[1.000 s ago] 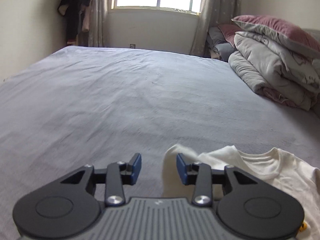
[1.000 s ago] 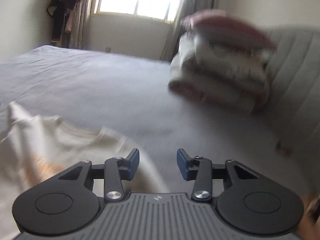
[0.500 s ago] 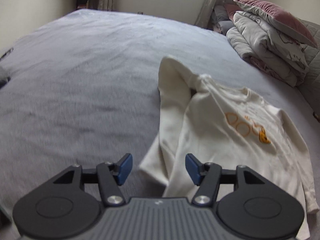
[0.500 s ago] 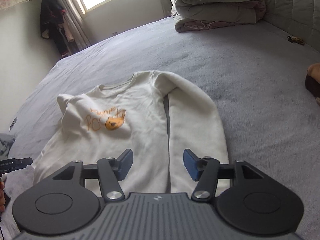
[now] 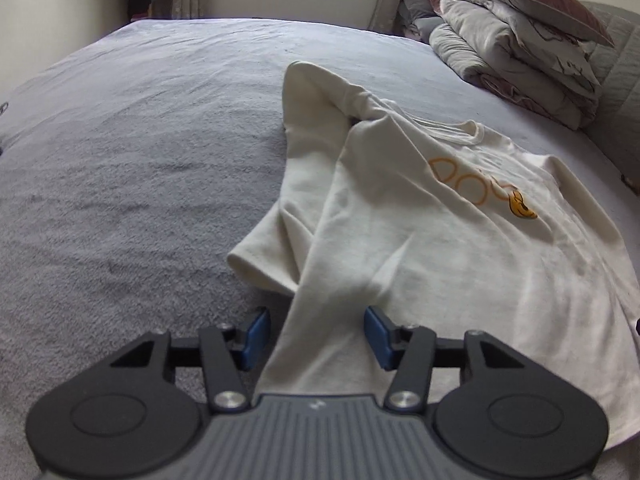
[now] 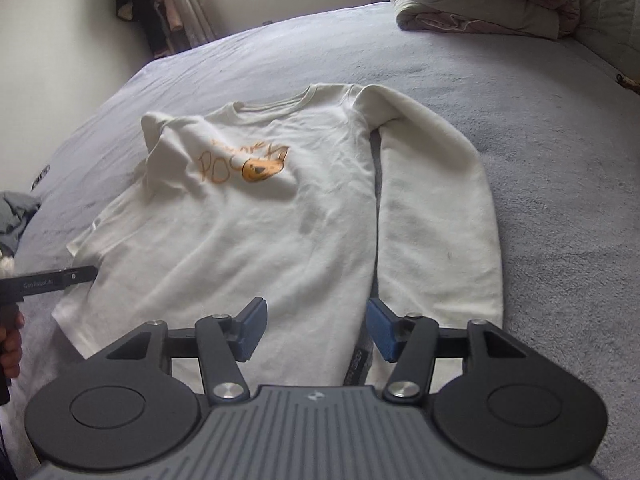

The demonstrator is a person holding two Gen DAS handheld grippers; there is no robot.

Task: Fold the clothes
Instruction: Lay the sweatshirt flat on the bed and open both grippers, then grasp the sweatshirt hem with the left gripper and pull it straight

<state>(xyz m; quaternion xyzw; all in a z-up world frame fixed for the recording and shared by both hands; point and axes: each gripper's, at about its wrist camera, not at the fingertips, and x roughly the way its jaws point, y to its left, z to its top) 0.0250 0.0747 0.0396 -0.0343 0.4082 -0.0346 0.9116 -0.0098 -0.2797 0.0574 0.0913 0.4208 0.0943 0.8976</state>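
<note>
A cream sweatshirt (image 6: 256,216) lies chest-up on the grey bed (image 6: 540,100), collar toward frame top. Left gripper (image 5: 316,334) closing around its hem corner; right gripper (image 6: 316,330) spread over the lower hem.

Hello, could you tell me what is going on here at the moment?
A person is holding a gripper in each hand over a cream sweatshirt spread front up on a grey bed. The left gripper is closing around the hem corner; the right gripper stands open over the other hem corner. One sleeve lies straight, the other is bunched. No fold is made yet.
</note>
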